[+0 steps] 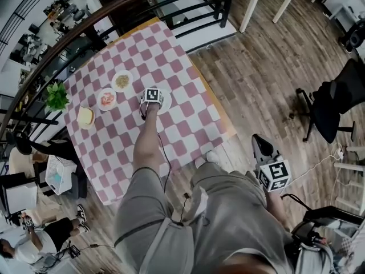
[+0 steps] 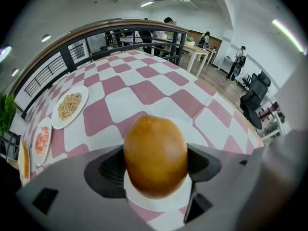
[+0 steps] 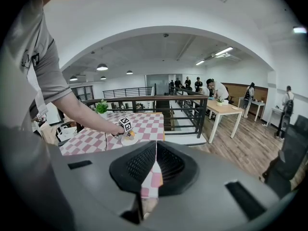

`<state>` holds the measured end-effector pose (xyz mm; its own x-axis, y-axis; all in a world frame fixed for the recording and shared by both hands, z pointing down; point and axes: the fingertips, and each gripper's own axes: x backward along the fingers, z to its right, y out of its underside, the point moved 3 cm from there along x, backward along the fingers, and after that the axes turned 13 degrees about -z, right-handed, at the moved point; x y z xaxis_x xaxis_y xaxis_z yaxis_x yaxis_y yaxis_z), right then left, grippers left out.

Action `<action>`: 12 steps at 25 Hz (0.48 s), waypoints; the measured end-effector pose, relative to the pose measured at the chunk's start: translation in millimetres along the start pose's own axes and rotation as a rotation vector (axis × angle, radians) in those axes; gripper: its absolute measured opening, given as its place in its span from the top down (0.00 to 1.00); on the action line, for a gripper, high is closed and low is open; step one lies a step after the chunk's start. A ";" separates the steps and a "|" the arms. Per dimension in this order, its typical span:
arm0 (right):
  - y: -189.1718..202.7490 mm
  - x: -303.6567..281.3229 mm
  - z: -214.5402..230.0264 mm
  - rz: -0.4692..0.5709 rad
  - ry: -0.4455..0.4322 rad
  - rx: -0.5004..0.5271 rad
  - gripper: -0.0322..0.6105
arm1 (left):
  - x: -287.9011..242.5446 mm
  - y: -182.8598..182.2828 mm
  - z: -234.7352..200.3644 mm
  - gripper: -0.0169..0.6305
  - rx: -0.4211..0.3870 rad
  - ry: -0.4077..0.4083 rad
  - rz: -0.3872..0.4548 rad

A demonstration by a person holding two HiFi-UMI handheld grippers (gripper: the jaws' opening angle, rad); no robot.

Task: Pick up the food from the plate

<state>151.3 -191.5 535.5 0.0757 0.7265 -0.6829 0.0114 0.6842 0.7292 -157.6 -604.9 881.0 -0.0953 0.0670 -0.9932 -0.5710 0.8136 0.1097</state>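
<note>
A golden-brown bun [image 2: 155,153] sits between the jaws of my left gripper [image 2: 155,172], and both dark pads press on its sides. Right under it lies a small white plate [image 2: 161,200] on the pink-and-white checked tablecloth [image 2: 144,88]. In the head view my left gripper [image 1: 153,99] points steeply down over that plate [image 1: 165,103] and hides the bun. My right gripper [image 1: 258,140] hangs off the table beside my leg. In its own view its jaws [image 3: 156,150] meet at the tips with nothing between them.
Three more plates stand to the left: grains [image 1: 122,81], red food [image 1: 106,99] and a slice of bread [image 1: 85,117]. A potted plant [image 1: 56,96] and a dark railing [image 1: 85,24] border the table's far side. An office chair [image 1: 336,104] stands on the wooden floor at the right.
</note>
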 end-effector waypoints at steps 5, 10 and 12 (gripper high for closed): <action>-0.1 3.7 3.4 -0.006 -0.008 0.013 0.93 | 20.0 -3.2 1.5 0.42 0.028 0.012 0.058; -3.8 -2.3 -2.7 0.010 -0.043 0.033 0.93 | 53.8 -12.5 5.9 0.42 0.031 0.040 0.173; -8.4 -4.8 -8.1 0.017 -0.063 0.047 0.93 | 74.2 -13.8 2.9 0.42 0.029 0.017 0.234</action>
<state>142.8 -200.3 532.3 0.1392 0.7313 -0.6677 0.0564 0.6673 0.7426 -154.5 -609.5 805.7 -0.2359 0.2459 -0.9402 -0.5078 0.7937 0.3350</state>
